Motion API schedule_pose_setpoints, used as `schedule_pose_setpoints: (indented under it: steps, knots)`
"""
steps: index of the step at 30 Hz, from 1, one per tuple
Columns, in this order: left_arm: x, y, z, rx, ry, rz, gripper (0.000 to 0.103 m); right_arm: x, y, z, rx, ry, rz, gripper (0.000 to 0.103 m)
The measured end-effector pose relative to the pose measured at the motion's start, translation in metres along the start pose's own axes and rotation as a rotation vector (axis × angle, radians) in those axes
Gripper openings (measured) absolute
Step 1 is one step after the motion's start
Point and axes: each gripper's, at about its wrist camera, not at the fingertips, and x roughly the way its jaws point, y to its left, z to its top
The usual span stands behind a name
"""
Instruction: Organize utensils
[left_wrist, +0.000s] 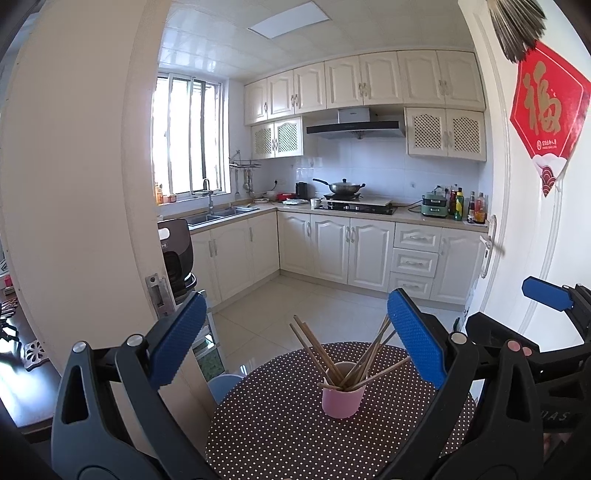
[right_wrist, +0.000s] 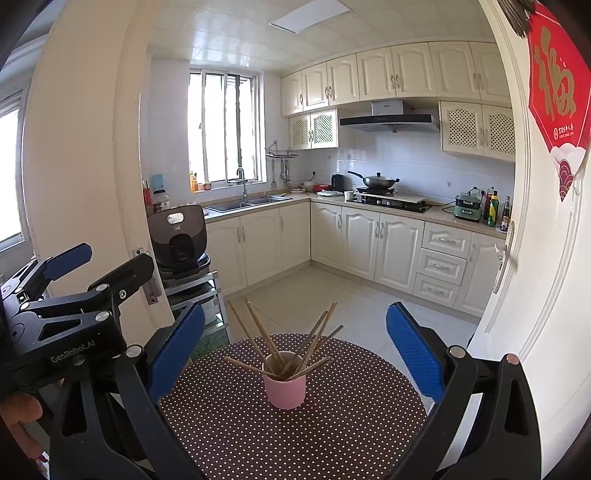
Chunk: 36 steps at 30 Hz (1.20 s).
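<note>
A pink cup (left_wrist: 342, 397) stands upright on a small round table with a brown white-dotted cloth (left_wrist: 266, 432). Several wooden chopsticks (left_wrist: 317, 352) stand in it, fanned out in all directions. My left gripper (left_wrist: 295, 339) is open and empty, held back from the cup and above the table. In the right wrist view the same cup (right_wrist: 285, 386) with chopsticks (right_wrist: 295, 343) sits on the dotted cloth (right_wrist: 258, 435). My right gripper (right_wrist: 295, 336) is open and empty, also short of the cup. The left gripper's body (right_wrist: 70, 317) shows at the left there.
A kitchen lies beyond the table, with white cabinets (left_wrist: 332, 247), a sink (left_wrist: 218, 214) and a wok on the stove (left_wrist: 345, 188). A door frame (left_wrist: 140, 221) stands at the left, an open door with a red hanging (left_wrist: 546, 110) at the right. A blue stool (left_wrist: 225, 386) is beside the table.
</note>
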Motion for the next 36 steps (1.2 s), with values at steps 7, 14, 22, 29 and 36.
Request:
schedule_pose_setpoints:
  steps: [7,14,22,29,36]
  knots:
    - [0.007,-0.001,0.004,0.01,0.009,-0.023,0.097,0.003,0.0,0.001,0.002,0.008,-0.02,0.095]
    - [0.014,0.001,0.01,0.006,0.012,-0.038,0.097,0.008,0.001,0.009,0.001,0.007,-0.03,0.095]
    - [0.022,0.006,0.013,-0.015,0.011,-0.044,0.097,0.017,0.006,0.015,-0.02,0.011,-0.034,0.095]
    - [0.032,0.008,0.008,-0.024,0.024,-0.034,0.097,0.03,0.009,0.011,-0.026,0.04,-0.025,0.095]
    - [0.051,0.008,-0.001,-0.027,0.07,-0.019,0.097,0.053,0.007,0.006,-0.02,0.092,-0.007,0.095]
